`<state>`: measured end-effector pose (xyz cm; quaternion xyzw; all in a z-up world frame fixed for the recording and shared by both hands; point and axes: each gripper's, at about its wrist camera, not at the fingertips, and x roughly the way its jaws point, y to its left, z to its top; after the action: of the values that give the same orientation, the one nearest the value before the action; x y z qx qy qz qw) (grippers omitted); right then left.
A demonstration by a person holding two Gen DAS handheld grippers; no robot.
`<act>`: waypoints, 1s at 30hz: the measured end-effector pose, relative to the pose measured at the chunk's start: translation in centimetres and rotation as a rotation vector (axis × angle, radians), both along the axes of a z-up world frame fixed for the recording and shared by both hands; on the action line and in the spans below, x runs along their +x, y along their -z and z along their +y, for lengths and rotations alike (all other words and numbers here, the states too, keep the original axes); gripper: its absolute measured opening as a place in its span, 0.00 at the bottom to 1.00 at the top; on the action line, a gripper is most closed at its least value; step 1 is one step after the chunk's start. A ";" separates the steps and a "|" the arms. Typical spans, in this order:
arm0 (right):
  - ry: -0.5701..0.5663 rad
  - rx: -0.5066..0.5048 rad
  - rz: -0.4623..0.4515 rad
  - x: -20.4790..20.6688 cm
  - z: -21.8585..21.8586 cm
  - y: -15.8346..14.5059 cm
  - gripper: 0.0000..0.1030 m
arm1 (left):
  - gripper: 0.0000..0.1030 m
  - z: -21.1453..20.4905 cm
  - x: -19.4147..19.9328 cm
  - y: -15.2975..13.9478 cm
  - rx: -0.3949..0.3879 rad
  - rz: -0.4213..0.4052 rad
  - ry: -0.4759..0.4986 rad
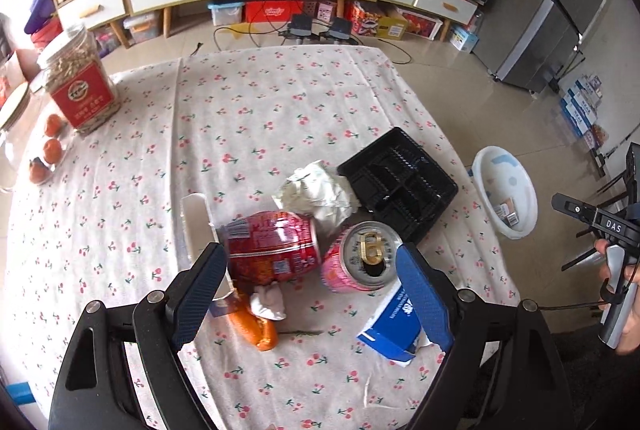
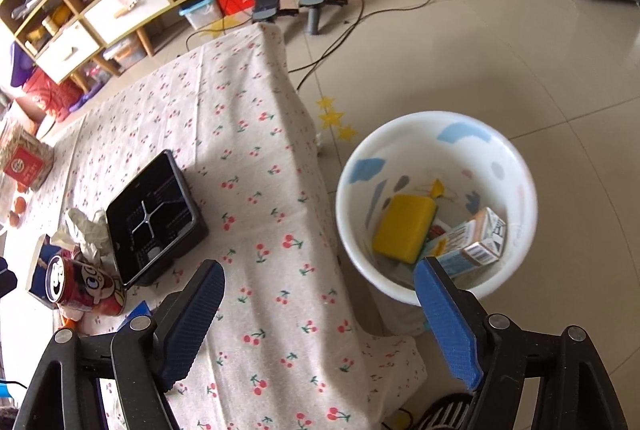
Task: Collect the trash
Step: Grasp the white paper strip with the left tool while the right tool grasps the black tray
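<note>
1. Left gripper point(image 1: 310, 284): fingers spread wide, holding nothing, hovering just above the trash pile near the table's near edge. It's the nearer gripper to the pile by far.
2. Red can point(image 1: 272, 250): lies on its side directly ahead between the fingers, closer to the left finger. Long axis runs roughly left-right across the gap, so a straight closing would pinch it end to end; turning the wrist looks needed to grab across the body, imo.
3. Pink can point(image 1: 360, 258): just right of the red one, touching or nearly so, open top w/ pull tab facing the camera, close to the right finger. Both cans sit inside the spread, so closing may catch both.
4. Around them: orange wrapper point(image 1: 260, 330) and white scrap below the red can, crumpled paper point(image 1: 320, 192) behind, black tray point(image 1: 400, 182) touching the paper farther back, blue carton point(image 1: 394, 330) under the right finger. Crowded; free room is mostly up.
5. Table point(image 1: 240, 118): its right edge is near the tray.
6. Right gripper point(image 2: 320, 310): also spread wide and empty, over the table's right edge, aimed toward the white bin point(image 2: 436, 206) on the floor just beside the table.
7. Bin already holds a yellow sponge point(image 2: 404, 228) and a small carton point(image 2: 476, 242). Path pile → bin goes right, over the edge, nothing blocking.
</note>
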<state>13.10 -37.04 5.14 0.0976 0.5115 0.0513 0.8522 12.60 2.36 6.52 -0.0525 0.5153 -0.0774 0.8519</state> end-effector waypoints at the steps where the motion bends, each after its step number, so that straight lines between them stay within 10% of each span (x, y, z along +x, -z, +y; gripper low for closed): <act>1: -0.006 -0.004 0.004 0.2 0.5 0.1 0.81 | 0.86 0.8 0.1 0.3 0.001 0.009 -0.023; 14: -0.067 -0.039 0.058 3.4 6.3 2.1 0.81 | 0.84 5.2 1.3 3.7 -0.091 0.102 -0.155; 22: -0.086 -0.047 0.078 4.5 8.7 3.0 0.81 | 0.40 6.1 2.9 6.1 -0.111 0.153 -0.184; 30: -0.110 -0.062 0.100 5.8 11.0 4.0 0.81 | 0.25 6.9 2.4 5.5 -0.124 0.118 -0.195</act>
<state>18.95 -26.03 1.14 0.0453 0.5596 0.0772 0.8239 15.02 9.26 1.06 -0.1595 0.5511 -0.0230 0.8187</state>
